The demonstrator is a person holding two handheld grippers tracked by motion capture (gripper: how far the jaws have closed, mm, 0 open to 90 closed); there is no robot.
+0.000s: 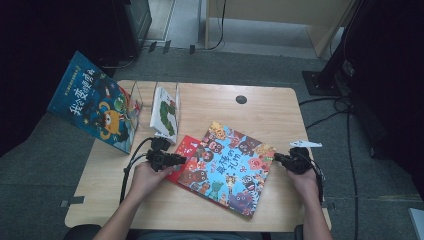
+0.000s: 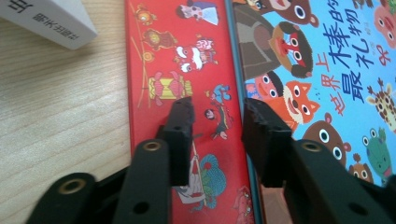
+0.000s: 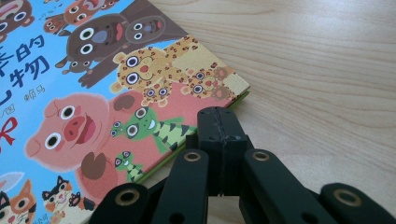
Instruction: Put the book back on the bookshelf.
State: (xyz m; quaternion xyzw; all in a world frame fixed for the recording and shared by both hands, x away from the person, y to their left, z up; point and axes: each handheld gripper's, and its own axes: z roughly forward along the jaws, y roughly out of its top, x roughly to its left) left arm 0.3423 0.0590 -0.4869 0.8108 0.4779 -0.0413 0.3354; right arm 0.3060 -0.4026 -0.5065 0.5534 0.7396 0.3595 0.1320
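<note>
Nearest the bench's front edge lies the blue animal book [image 1: 230,167], its left side overlapping the red book [image 1: 186,148] beneath. The left tongs [image 2: 215,109] hover part-open over both books' adjoining edges, gripping nothing. The right tongs [image 3: 219,116] are closed and empty beside the blue book's right edge.

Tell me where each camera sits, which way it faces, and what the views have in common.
High view: above the person's side, facing forward and down on the wooden table; both forearms, left gripper and right gripper show.
Left gripper view: on the left gripper, along its parted jaws at the red book.
Right gripper view: on the right gripper, jaws together, beside the blue animal book's edge.
Shared: all three show the blue animal book.
</note>
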